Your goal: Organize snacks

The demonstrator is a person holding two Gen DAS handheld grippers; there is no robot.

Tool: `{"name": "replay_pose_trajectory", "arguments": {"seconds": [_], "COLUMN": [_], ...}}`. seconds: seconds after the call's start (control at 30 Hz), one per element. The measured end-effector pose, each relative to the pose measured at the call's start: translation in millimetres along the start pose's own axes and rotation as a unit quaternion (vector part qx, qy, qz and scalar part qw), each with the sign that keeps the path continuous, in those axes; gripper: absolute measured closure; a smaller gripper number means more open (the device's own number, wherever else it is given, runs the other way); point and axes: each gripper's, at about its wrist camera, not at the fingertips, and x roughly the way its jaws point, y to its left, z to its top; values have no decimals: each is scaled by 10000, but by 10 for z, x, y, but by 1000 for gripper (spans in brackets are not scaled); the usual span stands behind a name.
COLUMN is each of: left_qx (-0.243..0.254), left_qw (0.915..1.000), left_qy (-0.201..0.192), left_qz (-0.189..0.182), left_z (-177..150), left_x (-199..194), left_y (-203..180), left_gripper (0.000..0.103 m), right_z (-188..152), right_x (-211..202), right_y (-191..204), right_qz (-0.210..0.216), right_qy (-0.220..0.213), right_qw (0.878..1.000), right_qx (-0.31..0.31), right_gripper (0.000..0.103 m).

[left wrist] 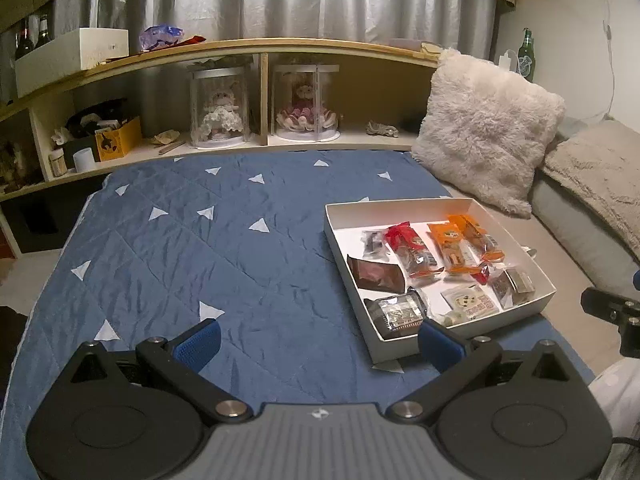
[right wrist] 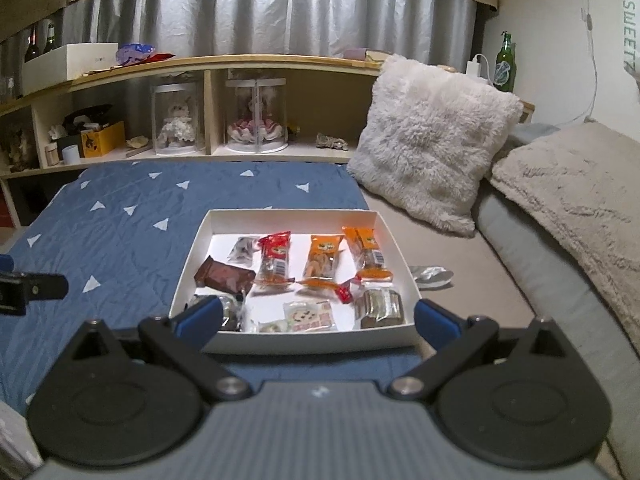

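Observation:
A white shallow box [left wrist: 404,203] [right wrist: 292,340] sits on the blue quilt and holds several wrapped snacks: a brown packet [right wrist: 224,276], a red-topped packet [right wrist: 274,258], orange packets [right wrist: 322,258], a cookie packet [right wrist: 308,314] and foil-wrapped pieces [right wrist: 378,304]. A silver wrapper [right wrist: 432,276] lies outside the box to its right. My left gripper [left wrist: 318,342] is open and empty, above the quilt left of the box's near corner. My right gripper [right wrist: 318,318] is open and empty, just in front of the box's near wall. The right gripper shows at the edge of the left wrist view [left wrist: 616,312].
A fluffy white pillow [right wrist: 432,140] and a beige blanket [right wrist: 572,200] lie to the right of the box. A wooden shelf [right wrist: 240,64] with doll cases, boxes and bottles runs along the back. The blue quilt [left wrist: 180,240] stretches left of the box.

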Motion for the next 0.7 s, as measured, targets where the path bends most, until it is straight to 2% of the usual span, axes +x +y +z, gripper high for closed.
{"name": "replay_pose_trajectory", "arguments": {"seconds": [0.2, 0.7], "left_qx": [110, -49], "left_qw": [9999, 10000], "left_qy": [15, -17], "left_qz": [53, 82], "left_z": [-34, -36], "left_x": [25, 9], "left_y": [-35, 18], "left_gripper": [0, 0], "right_z": [-7, -32], "right_x": [53, 42], "right_y": [9, 50], "right_qz": [-20, -49], "right_qy": [58, 57], "right_qw": [10000, 10000], "right_qx": [12, -62], "right_gripper": [0, 0]}}
